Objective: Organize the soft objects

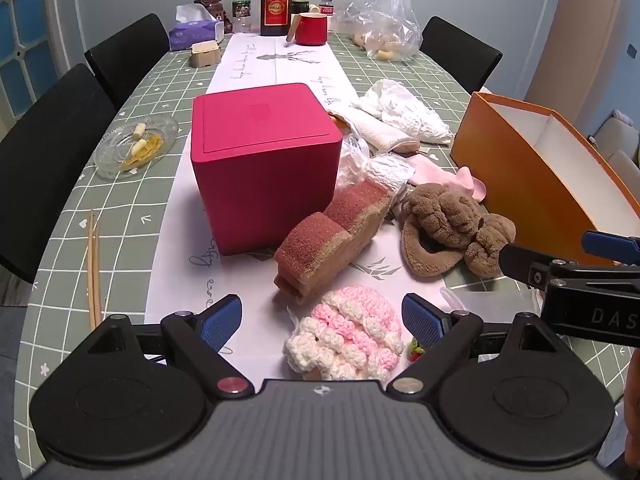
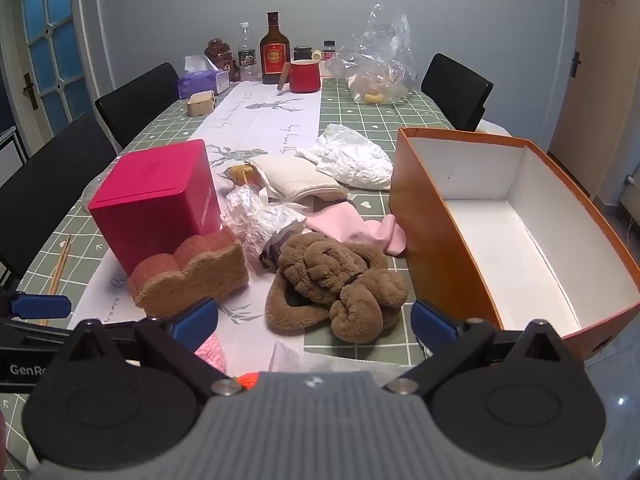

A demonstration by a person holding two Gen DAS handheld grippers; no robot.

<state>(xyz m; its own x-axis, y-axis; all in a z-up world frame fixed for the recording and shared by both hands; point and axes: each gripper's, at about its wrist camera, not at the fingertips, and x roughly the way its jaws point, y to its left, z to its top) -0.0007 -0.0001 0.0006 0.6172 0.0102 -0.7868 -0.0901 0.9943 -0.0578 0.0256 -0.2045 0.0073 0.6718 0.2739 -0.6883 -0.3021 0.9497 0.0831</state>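
Soft things lie in a loose heap on the table. A pink-and-white crochet piece (image 1: 344,332) sits between the wide-apart fingers of my left gripper (image 1: 322,320), which is open and not pressing it. Beyond it lies a reddish-brown sponge (image 1: 332,240) (image 2: 192,274), then a brown plush toy (image 1: 452,228) (image 2: 332,284). My right gripper (image 2: 314,320) is open just before the plush toy, holding nothing. A pink cloth (image 2: 352,228), a white towel (image 2: 296,182) and a crumpled white cloth (image 2: 352,156) lie further back. An empty orange box (image 2: 516,220) (image 1: 536,168) stands at the right.
A magenta cube box (image 1: 264,160) (image 2: 160,200) stands left of the heap. Chopsticks (image 1: 94,268) and a glass dish (image 1: 136,144) lie at the left. Bottles, a red mug (image 1: 312,28), a tissue box and a plastic bag (image 1: 384,16) crowd the far end. Black chairs ring the table.
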